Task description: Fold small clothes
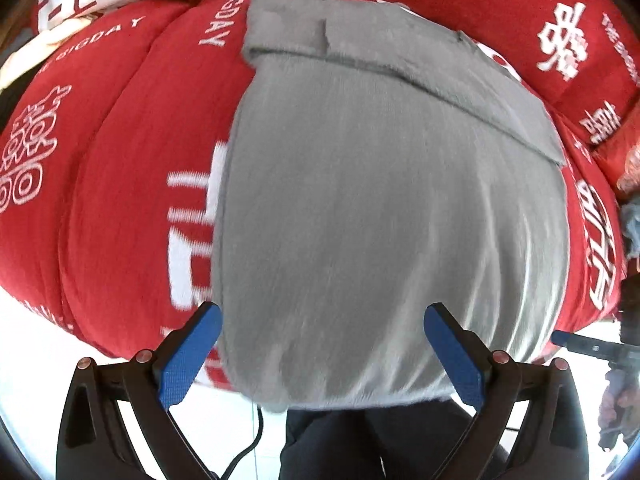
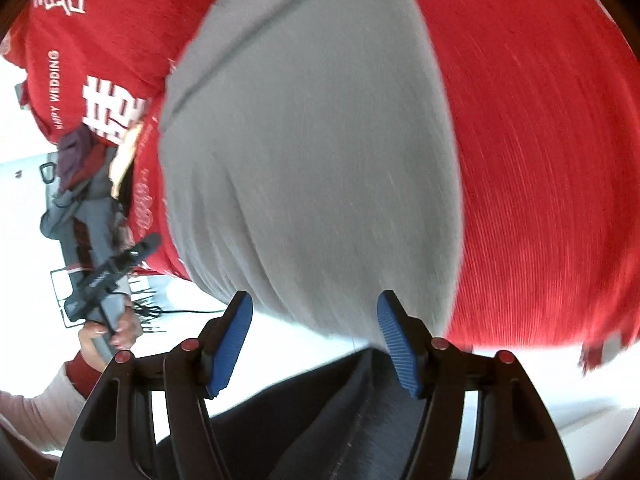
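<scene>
Garment: grey knit garment (image 1: 380, 208) lies on the red quilt (image 1: 112, 184).
My left gripper (image 1: 322, 344): jaws apart, empty.
My right gripper (image 2: 316, 336): jaws apart, empty.

A red printed blanket (image 1: 120, 168) covers the bed beneath.

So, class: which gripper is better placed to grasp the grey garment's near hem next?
Probably the left gripper: open, it frames the grey garment squarely. The right gripper, also open, faces one corner.
</scene>
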Available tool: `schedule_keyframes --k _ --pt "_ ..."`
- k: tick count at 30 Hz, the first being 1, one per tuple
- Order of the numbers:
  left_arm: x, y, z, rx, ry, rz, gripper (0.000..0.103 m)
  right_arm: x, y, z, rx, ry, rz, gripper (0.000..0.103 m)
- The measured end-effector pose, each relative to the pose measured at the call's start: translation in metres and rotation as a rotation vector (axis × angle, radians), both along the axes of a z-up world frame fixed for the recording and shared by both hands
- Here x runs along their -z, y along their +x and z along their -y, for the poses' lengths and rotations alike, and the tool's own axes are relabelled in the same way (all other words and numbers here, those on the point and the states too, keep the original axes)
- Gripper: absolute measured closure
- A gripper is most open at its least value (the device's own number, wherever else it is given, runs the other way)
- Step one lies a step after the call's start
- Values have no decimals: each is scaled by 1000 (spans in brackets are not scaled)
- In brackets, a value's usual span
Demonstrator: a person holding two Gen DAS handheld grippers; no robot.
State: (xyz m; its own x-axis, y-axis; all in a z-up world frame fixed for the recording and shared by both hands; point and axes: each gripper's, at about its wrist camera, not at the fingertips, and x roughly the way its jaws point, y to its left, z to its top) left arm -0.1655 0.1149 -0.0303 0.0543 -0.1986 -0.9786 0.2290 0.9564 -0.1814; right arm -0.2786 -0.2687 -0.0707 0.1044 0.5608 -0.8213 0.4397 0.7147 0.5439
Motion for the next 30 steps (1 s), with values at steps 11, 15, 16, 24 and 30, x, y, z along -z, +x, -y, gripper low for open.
schedule_keyframes --k 11,15,16,24,30 --pt "53 -59 -45 -22 -71 -96 2 48 -58 -7 48 -70 -37 34" --pt "78 -70 -45 -33 -84 -121 2 68 -58 -8 -3 -62 -49 34" --pt "83 -72 -45 -35 -85 -127 2 73 -59 -8 -13 -52 -52 34" --pt "93 -88 -39 -48 -118 -154 17 85 -55 -21 -26 57 -20 35" --pt "89 -108 -43 -27 -206 -202 93 83 -60 -21 100 140 -50 97"
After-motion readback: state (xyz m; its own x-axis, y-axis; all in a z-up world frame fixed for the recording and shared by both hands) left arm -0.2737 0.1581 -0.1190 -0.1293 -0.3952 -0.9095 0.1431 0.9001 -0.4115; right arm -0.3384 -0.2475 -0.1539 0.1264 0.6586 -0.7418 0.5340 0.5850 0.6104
